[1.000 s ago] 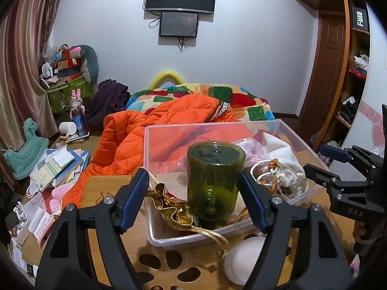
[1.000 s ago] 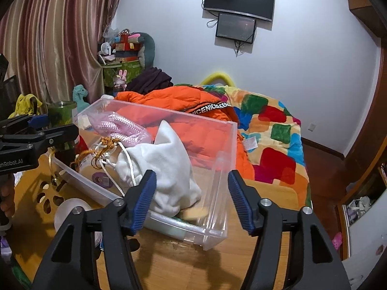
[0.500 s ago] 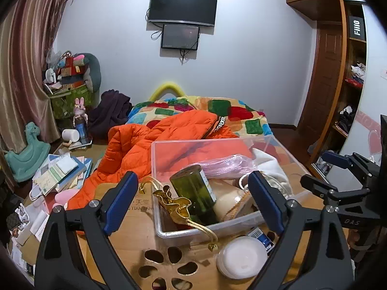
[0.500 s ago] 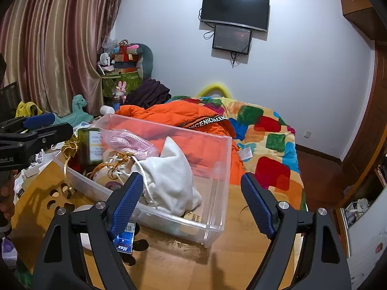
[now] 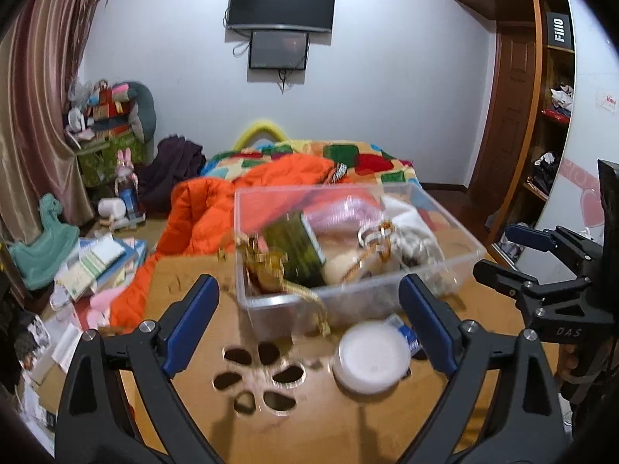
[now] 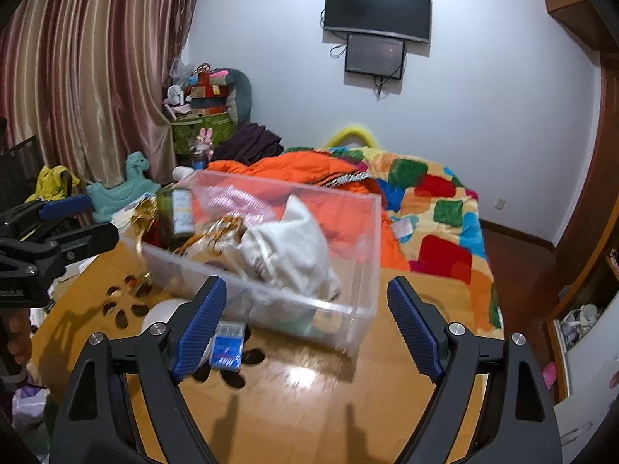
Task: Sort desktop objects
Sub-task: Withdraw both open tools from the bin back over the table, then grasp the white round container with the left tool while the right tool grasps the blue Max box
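Clear plastic box (image 5: 348, 290) on wooden table (image 5: 185, 282), toward far edge, filled with tilted green bottle (image 5: 298, 247), white cloth (image 6: 294, 247), gold ribbon (image 5: 271, 266). White round lid (image 5: 371, 355) and blue packet (image 6: 228, 344) just before box. Left gripper (image 5: 309, 324) wide open, holding nothing. Right gripper (image 6: 305, 324) opening, jaws empty.

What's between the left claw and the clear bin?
In the left wrist view, a white round lid and a flower-shaped cutout lie between the open left claw and the clear bin.
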Demonstrator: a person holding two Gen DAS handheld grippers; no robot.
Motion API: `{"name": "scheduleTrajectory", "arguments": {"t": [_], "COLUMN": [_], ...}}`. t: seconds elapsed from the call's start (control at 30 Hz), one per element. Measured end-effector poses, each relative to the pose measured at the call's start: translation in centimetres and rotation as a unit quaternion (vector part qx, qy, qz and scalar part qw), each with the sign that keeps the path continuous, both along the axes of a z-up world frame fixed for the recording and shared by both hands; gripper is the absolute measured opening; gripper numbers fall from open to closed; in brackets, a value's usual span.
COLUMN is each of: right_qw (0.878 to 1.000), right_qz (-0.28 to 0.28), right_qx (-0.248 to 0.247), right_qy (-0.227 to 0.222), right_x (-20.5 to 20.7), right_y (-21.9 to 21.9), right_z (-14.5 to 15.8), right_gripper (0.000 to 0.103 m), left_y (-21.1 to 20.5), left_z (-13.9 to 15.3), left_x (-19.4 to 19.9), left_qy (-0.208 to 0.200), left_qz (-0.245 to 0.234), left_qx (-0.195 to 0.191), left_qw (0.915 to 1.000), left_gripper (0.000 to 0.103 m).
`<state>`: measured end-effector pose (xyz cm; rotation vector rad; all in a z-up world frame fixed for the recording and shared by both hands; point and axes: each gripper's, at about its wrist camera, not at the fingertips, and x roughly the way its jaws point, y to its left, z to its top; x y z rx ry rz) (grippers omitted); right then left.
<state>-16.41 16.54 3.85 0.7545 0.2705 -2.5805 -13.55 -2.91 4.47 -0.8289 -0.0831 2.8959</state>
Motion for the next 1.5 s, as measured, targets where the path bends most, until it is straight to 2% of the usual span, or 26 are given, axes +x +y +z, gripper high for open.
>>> {"name": "scheduleTrajectory", "arguments": {"t": [0.17, 0.4, 0.6, 0.83, 0.93, 1.0, 1.03, 1.1, 1.23, 1.37, 1.43, 1.5], "right_qw": [1.0, 0.998, 0.997, 0.996, 0.995, 0.995, 0.995, 0.996, 0.994, 0.993, 0.992, 0.991], "right_qz": [0.016, 0.017, 0.006, 0.001, 0.01, 0.016, 0.019, 0.019, 0.039, 0.06, 0.064, 0.067], "right_qx": [0.012, 0.034, 0.026, 0.02, 0.02, 0.025, 0.027, 0.031, 0.03, 0.043, 0.05, 0.049], "right_qy": [-0.014, -0.05, -0.071, -0.092, -0.093, -0.092, -0.089, -0.087, -0.102, -0.091, -0.093, -0.106], "right_x": [1.1, 1.5, 0.9, 0.3, 0.4, 0.5, 0.6, 0.6, 0.3, 0.1, -0.3, -1.0], "right_y": [-0.5, -1.0, -0.1, 0.6, 0.5, 0.2, 0.0, -0.5, -1.8, -3.6, -4.7, -5.1], "right_z": [-1.9, -5.2, -6.1, -6.9, -7.0, -7.1, -7.1, -7.3, -7.6, -7.5, -7.6, -7.8], "right_gripper": [0.083, 0.083, 0.083, 0.082, 0.082, 0.082, 0.082, 0.082, 0.082, 0.081, 0.068, 0.06], "left_y": [0.4, 2.9, 4.0, 4.6, 5.2, 5.7, 5.8, 5.8, 4.4, 2.6, 1.7, 0.9], "left_z": [-2.2, -5.3, -6.9, -7.8, -8.1, -8.2, -8.1, -8.2, -8.0, -7.8, -7.7, -7.5], "left_x": [0.7, 0.6, -1.0, -2.1, -2.5, -2.5, -2.5, -2.5, -2.2, -1.6, -1.2, -1.0], "left_qy": [-0.034, -0.074, -0.109, -0.119, -0.124, -0.12, -0.117, -0.113, -0.113, -0.106, -0.101, -0.099], "left_qz": [-0.013, -0.043, -0.04, -0.033, -0.041, -0.042, -0.041, -0.04, -0.033, -0.016, -0.007, -0.002], "left_qx": [0.005, -0.002, -0.003, -0.005, -0.013, -0.027, -0.034, -0.037, -0.013, 0.008, 0.015, 0.023], "left_qw": [0.9993, 0.9963, 0.9932, 0.9923, 0.9913, 0.9915, 0.9917, 0.9921, 0.9929, 0.9943, 0.9947, 0.9948], "left_gripper": [0.095, 0.095, 0.095, 0.094, 0.083, 0.068, 0.065, 0.065, 0.065, 0.065, 0.065, 0.065]}}
